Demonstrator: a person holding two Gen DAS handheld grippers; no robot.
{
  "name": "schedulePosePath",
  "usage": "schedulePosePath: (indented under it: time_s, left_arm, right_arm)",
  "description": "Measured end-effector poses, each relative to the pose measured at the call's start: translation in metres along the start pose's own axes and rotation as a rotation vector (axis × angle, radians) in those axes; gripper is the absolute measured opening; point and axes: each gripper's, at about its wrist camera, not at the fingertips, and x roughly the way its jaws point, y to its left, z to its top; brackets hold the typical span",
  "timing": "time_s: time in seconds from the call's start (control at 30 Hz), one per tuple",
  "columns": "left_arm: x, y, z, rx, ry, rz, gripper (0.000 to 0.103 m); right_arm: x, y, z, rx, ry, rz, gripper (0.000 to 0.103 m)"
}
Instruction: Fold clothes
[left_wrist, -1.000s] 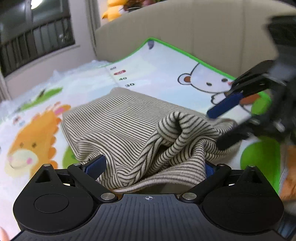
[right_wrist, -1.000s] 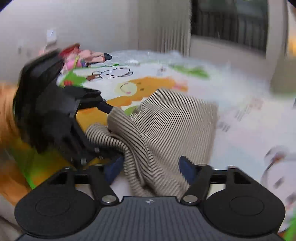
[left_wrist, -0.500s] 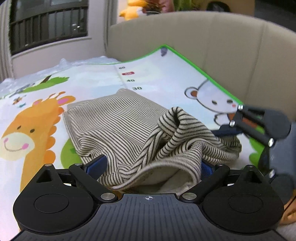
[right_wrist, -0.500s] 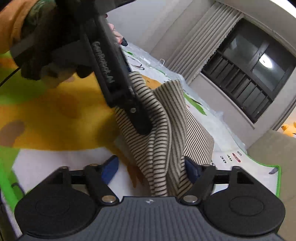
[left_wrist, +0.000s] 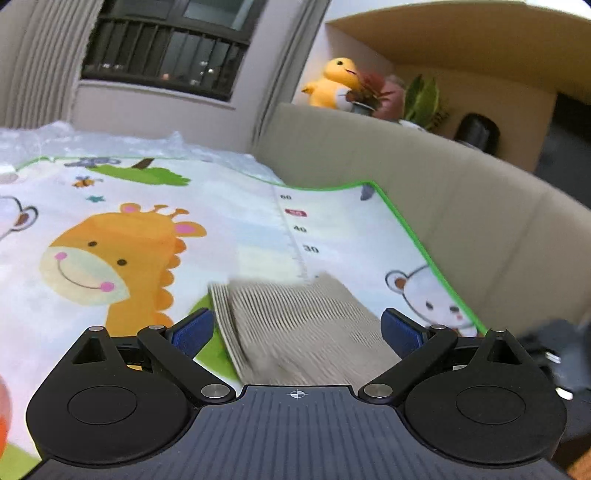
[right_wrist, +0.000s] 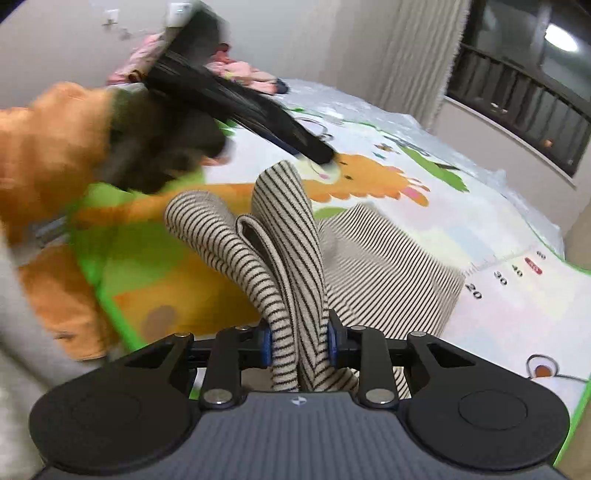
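A beige garment with thin dark stripes (right_wrist: 384, 258) lies partly folded on a cartoon play mat (right_wrist: 498, 236). My right gripper (right_wrist: 298, 345) is shut on a bunched fold of the garment (right_wrist: 288, 236), which stands up in loops above the fingers. My left gripper (left_wrist: 297, 328) is open and empty, raised over the flat striped part (left_wrist: 303, 317), blurred there. The left gripper also shows in the right wrist view (right_wrist: 236, 107) as a dark blurred shape above the mat, held by a hand in an orange sleeve.
A beige padded wall (left_wrist: 461, 206) borders the mat on the right, with a yellow plush toy (left_wrist: 332, 85) and plants on its ledge. A window with bars (left_wrist: 162, 48) is behind. Pink items (right_wrist: 236, 70) lie at the mat's far end.
My left gripper let go of the fold, lifted and pulled back. My right gripper closed on the bunched fold it had straddled.
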Motion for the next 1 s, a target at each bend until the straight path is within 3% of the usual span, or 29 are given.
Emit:
schedulePosePath:
  time_s: [0.07, 0.17, 0.2, 0.37, 0.5, 0.57, 0.67, 0.8, 0.9, 0.97, 1.0]
  left_arm:
    - [0.021, 0.002, 0.003, -0.007, 0.03, -0.039, 0.099]
    - [0.06, 0.007, 0.0, -0.012, 0.121, -0.023, 0.091]
    - [0.072, 0.009, -0.002, -0.015, 0.156, -0.005, 0.085]
    - [0.097, 0.03, -0.025, -0.029, 0.272, 0.043, 0.081]
    - [0.088, 0.037, -0.031, -0.021, 0.253, 0.033, 0.078]
    - [0.081, 0.045, -0.028, -0.04, 0.252, 0.043, 0.073]
    - [0.064, 0.054, -0.02, -0.048, 0.229, 0.085, 0.073]
    - [0.024, 0.06, 0.008, -0.057, 0.091, 0.087, 0.079]
    - [0.007, 0.041, 0.032, -0.008, -0.012, 0.018, 0.079]
    - [0.012, 0.017, 0.038, 0.053, -0.014, -0.062, 0.079]
    - [0.023, 0.008, 0.038, 0.085, 0.012, -0.076, 0.079]
  right_arm:
    - [-0.018, -0.006, 0.017, -0.024, -0.01, -0.01, 0.026]
    - [-0.023, -0.018, 0.051, -0.07, -0.045, -0.047, 0.026]
    - [-0.014, -0.026, 0.063, -0.084, -0.055, -0.055, 0.026]
    - [0.065, -0.075, 0.083, -0.141, -0.037, -0.037, 0.029]
    - [0.14, -0.111, 0.073, -0.061, 0.037, -0.01, 0.031]
    - [0.164, -0.124, 0.065, -0.012, 0.053, 0.029, 0.037]
    - [0.177, -0.141, 0.062, 0.082, 0.048, 0.084, 0.051]
    - [0.184, -0.163, 0.051, 0.209, 0.043, 0.117, 0.064]
    - [0.184, -0.171, 0.042, 0.276, 0.029, 0.099, 0.075]
    - [0.182, -0.172, 0.039, 0.283, 0.026, 0.048, 0.087]
    - [0.177, -0.172, 0.039, 0.274, 0.022, 0.016, 0.088]
